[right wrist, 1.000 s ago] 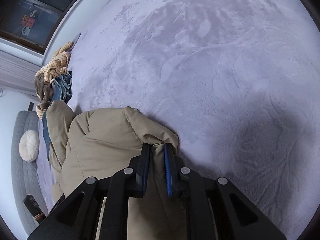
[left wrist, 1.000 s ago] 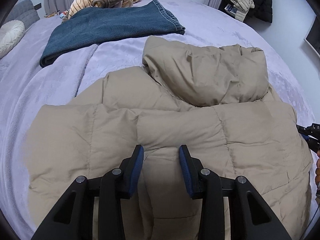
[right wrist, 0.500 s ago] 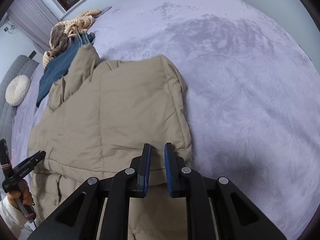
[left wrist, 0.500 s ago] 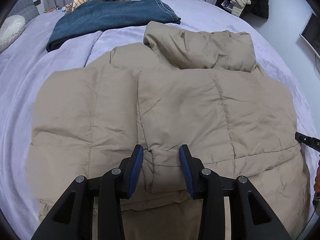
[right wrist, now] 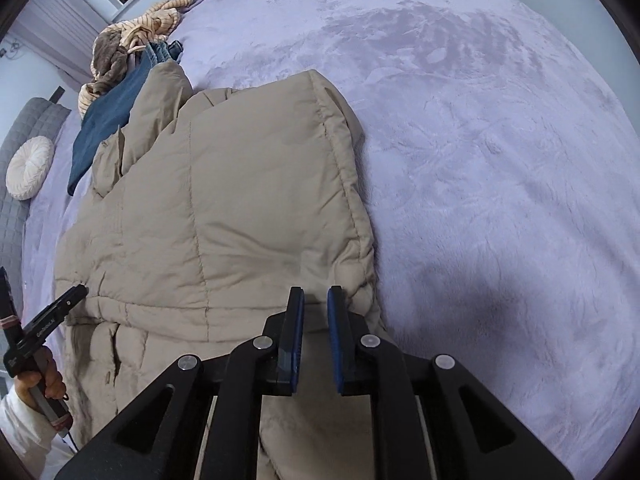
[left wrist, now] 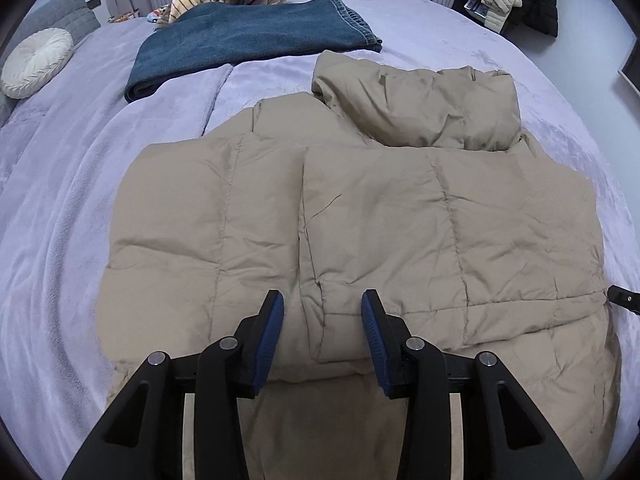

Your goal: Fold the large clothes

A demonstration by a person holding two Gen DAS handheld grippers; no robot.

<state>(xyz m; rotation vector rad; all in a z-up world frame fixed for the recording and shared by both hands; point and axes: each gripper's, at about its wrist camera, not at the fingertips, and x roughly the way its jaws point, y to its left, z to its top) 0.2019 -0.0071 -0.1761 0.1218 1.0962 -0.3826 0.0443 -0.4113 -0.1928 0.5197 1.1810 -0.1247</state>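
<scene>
One beige puffer jacket [left wrist: 360,216] lies flat on the lilac bedspread [left wrist: 60,200], sleeves folded across its body, hood at twelve o'clock, so I judge the hem fold comes next. My left gripper [left wrist: 322,330] hangs part-open, empty, above the near panel. My right gripper [right wrist: 316,334], narrow, has just been opening; nothing is pinched between its pads. Folded jeans [left wrist: 248,36] lie toward eleven.
</scene>
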